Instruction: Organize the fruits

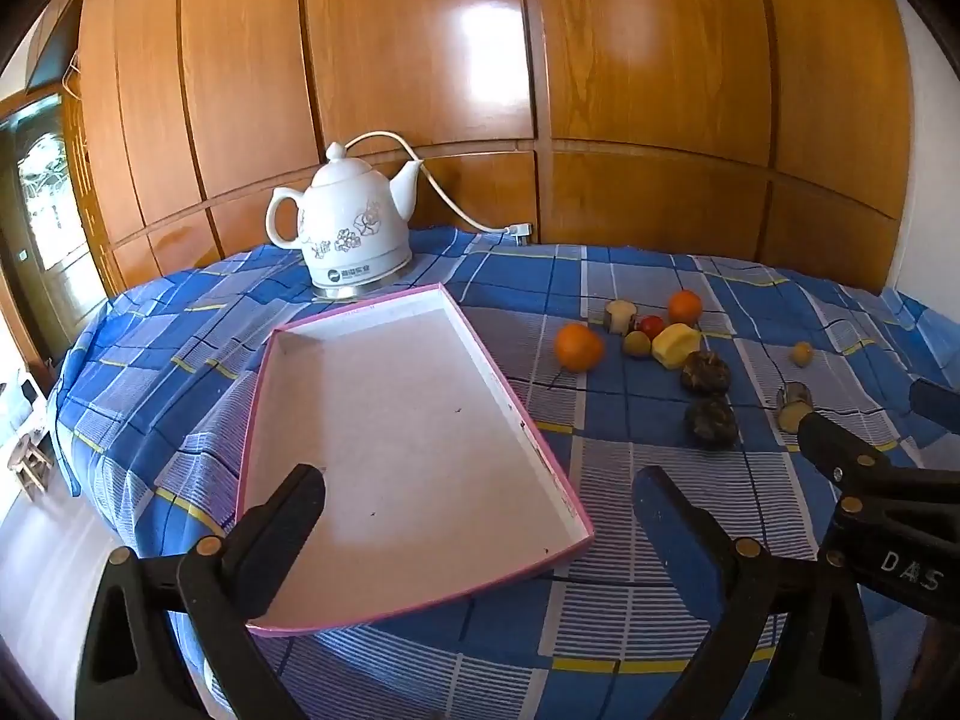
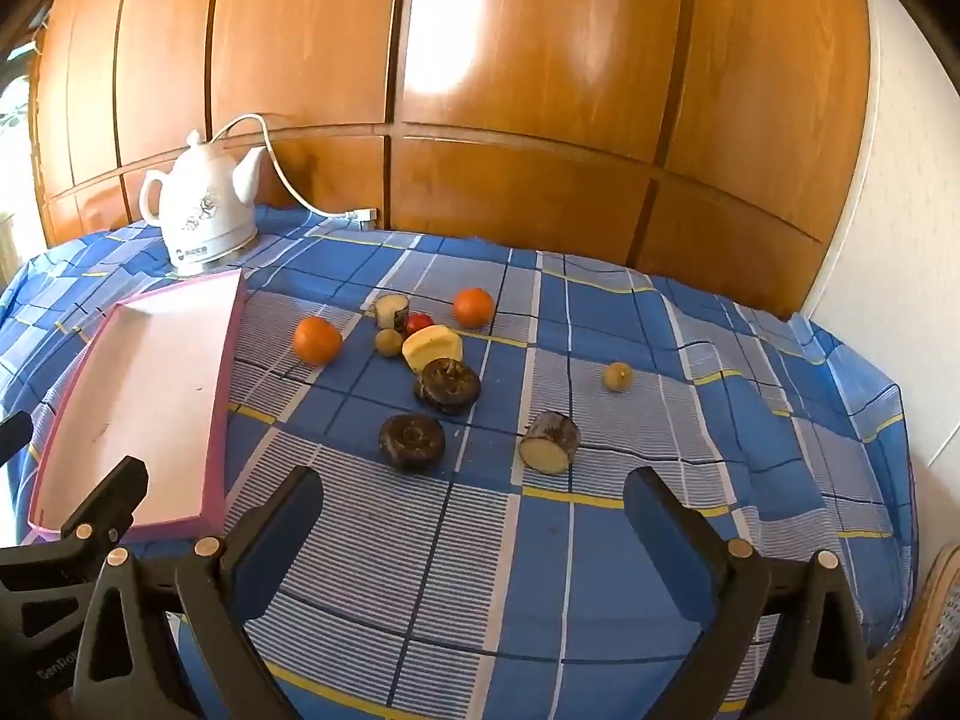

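An empty pink-rimmed white tray lies on the blue plaid cloth at the left. Loose fruit lies to its right: two oranges, a red fruit, a yellow piece, two small brownish-green fruits, two dark round ones, and two cut cylinders. My left gripper is open over the tray's near end. My right gripper is open and empty, just short of the cut cylinder.
A white ceramic kettle with its cord stands behind the tray against the wooden panel wall. The table drops off at the left and near edges. The right gripper's body shows in the left wrist view.
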Demonstrator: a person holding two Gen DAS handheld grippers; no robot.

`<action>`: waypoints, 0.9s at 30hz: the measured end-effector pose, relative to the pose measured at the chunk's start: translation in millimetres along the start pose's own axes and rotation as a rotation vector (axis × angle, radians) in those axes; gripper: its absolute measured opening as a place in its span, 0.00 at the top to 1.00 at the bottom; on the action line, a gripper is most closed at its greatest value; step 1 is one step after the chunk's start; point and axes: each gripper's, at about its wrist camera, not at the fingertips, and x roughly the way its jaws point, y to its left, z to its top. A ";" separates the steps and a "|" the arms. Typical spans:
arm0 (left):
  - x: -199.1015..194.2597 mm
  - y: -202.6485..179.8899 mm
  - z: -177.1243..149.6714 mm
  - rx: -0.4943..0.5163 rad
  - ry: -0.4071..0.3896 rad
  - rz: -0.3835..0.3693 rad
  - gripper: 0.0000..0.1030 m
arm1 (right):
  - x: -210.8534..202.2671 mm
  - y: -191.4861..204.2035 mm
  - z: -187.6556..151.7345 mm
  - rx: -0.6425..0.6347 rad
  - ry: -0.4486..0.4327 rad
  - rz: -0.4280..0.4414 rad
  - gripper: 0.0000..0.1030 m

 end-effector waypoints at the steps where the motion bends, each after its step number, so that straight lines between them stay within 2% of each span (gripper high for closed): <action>1: -0.1 -2.4 1.5 -0.003 0.004 0.003 0.00 | -0.1 -0.1 -0.8 0.003 0.001 0.003 0.01; 12: 2.1 17.6 -0.5 -0.064 0.021 0.011 0.00 | -5.7 2.7 1.0 0.002 -0.016 0.021 0.01; 27: -0.3 25.9 -2.5 -0.094 0.017 0.000 0.00 | -9.3 17.2 2.5 -0.056 -0.033 0.026 0.01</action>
